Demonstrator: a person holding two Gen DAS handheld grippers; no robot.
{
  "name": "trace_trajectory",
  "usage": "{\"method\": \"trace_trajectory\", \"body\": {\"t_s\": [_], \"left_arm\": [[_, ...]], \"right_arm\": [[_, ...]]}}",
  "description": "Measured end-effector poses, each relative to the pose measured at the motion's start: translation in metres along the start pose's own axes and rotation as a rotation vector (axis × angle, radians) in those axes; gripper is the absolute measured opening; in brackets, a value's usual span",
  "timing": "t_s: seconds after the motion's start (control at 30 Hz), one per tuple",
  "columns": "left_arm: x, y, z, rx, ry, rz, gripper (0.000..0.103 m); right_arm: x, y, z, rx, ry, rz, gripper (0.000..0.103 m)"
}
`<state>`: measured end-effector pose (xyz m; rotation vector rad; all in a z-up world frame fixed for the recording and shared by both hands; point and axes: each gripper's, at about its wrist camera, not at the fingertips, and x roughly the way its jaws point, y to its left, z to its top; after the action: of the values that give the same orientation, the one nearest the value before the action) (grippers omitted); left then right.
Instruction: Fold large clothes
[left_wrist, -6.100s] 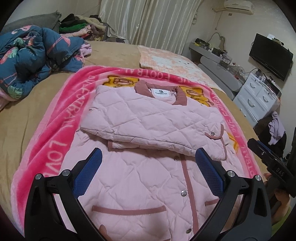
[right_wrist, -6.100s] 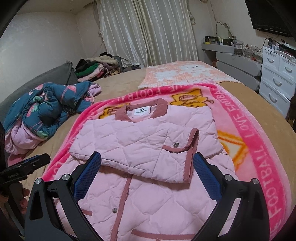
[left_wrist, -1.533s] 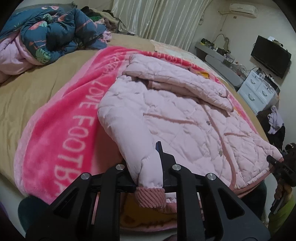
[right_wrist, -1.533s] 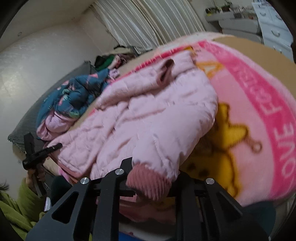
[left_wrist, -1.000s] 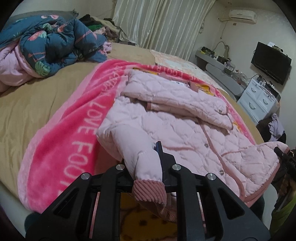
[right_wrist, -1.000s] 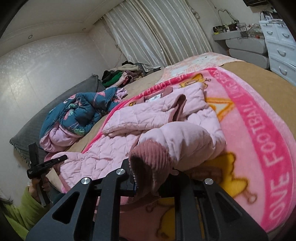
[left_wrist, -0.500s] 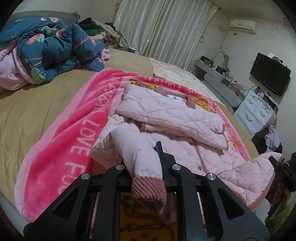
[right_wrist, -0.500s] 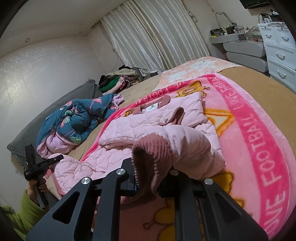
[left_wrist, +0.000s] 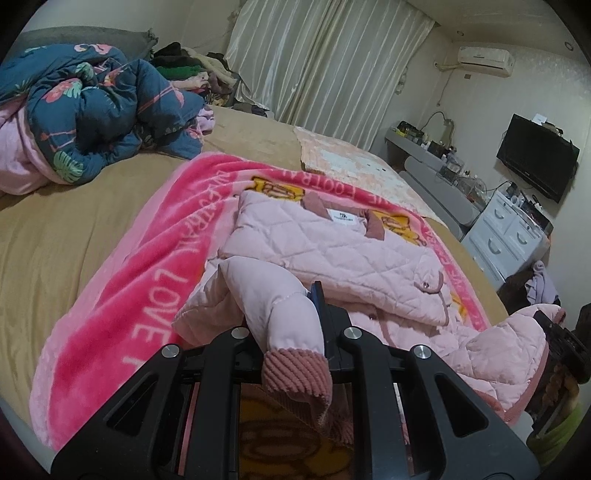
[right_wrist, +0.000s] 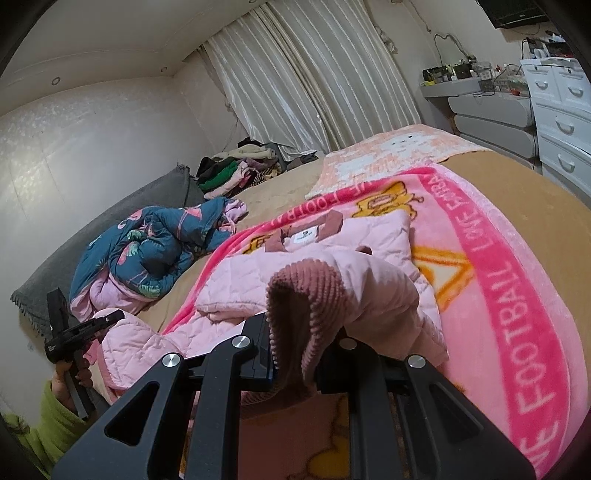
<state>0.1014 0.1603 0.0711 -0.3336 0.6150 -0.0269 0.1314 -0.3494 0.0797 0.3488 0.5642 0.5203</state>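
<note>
Both grippers (left_wrist: 291, 332) (right_wrist: 295, 354) clamp the pink jacket's (left_wrist: 332, 251) hem.

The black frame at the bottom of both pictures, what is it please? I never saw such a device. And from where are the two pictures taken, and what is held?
There is no robot here. A person holds a hand tool with two fingers, called a gripper, in each hand. Each gripper carries a wide-angle camera looking forward along its fingers, so its black frame fills the bottom of its own picture.

One picture comes from the left gripper, the other from the right gripper. Each is shut on a corner of the pink quilted jacket, near its ribbed darker-pink hem, and holds it up.

The jacket lies on a pink blanket with white letters, spread over a bed with a tan sheet. A crumpled blue flowered quilt lies further back. In the right picture you also see the person's hand holding the other gripper.
</note>
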Motion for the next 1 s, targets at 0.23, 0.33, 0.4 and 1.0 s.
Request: {"method": "trace_trajectory", "body": {"t_s": [0.23,0.33,0.4,1.0], "left_arm": [[0.005,-0.003,0.021,0.002,-0.021,0.005,0.009],[0.005,-0.005,0.03,0.0,-0.032,0.001,0.009],[0.005,-0.008,0.037,0.001,-0.042,-0.004,0.009],[0.013,-0.027,0.078,0.022,-0.094,0.027,0.009]], "right_arm": [[0.003,0.001,0.021,-0.005,-0.025,0.0,0.013],[0.004,0.003,0.031,-0.013,-0.034,-0.003,0.013],[0.006,0.005,0.038,-0.017,-0.041,-0.006,0.013],[0.02,0.002,0.075,-0.008,-0.072,-0.026,0.013]]}}
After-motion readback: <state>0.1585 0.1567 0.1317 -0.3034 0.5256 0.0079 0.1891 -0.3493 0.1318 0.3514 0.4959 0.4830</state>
